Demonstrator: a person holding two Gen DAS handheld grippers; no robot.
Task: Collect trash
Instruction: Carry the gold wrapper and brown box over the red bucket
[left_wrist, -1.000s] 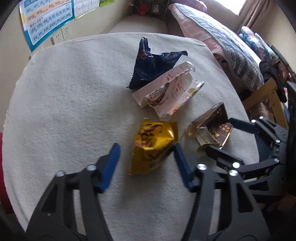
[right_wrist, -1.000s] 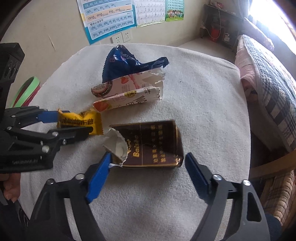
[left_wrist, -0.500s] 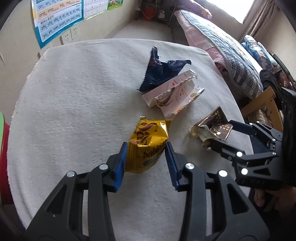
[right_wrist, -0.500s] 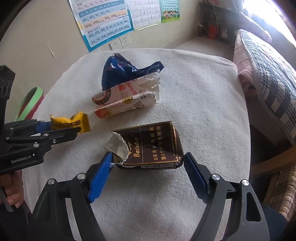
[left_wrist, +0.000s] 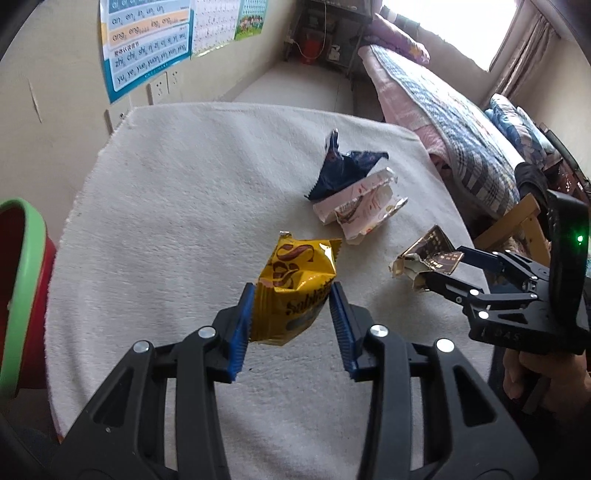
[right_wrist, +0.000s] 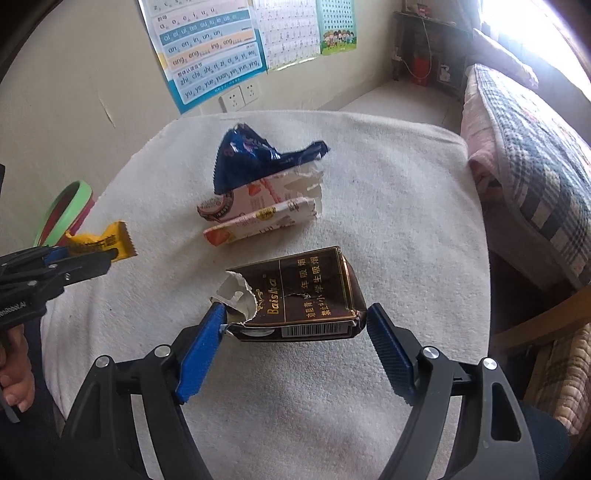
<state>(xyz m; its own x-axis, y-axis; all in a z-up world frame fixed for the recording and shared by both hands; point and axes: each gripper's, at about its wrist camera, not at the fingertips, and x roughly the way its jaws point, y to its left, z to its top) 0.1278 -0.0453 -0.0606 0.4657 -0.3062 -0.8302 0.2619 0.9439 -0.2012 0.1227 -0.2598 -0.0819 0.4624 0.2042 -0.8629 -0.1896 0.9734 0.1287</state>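
A small bedroom with cream walls holds a round desk (left_wrist: 147, 206) draped in a nubbly off-white towel-like cloth; laminated pinyin charts (right_wrist: 210, 48) hang on the wall beyond its far edge, and a bed with a plaid quilt (right_wrist: 535, 147) runs along its right side. A plastic bin (left_wrist: 22, 288), red with a green rim, stands off the desk's left edge.

The left claw (left_wrist: 291, 325) has just been narrowing and now pinches a puffy yellow foil snack packet (left_wrist: 295, 288) between its ribbed blue pads, the packet lifted clear of the cloth near the desk's near edge, its crimped top end upward. The right claw (right_wrist: 295, 339) stands wide around a crushed dark brown cigarette pack (right_wrist: 299, 299) with gold lettering and a torn white paper lining at one end; the left pad touches the torn end and the right pad sits against the opposite corner, but whether they press on it cannot be told.

Toward the middle of the desk lies a crumpled glossy navy wrapper (right_wrist: 255, 158), peaked like a tent, touching a ripped pink-and-white paper wrapper (right_wrist: 266, 214) folded into two flat layers.
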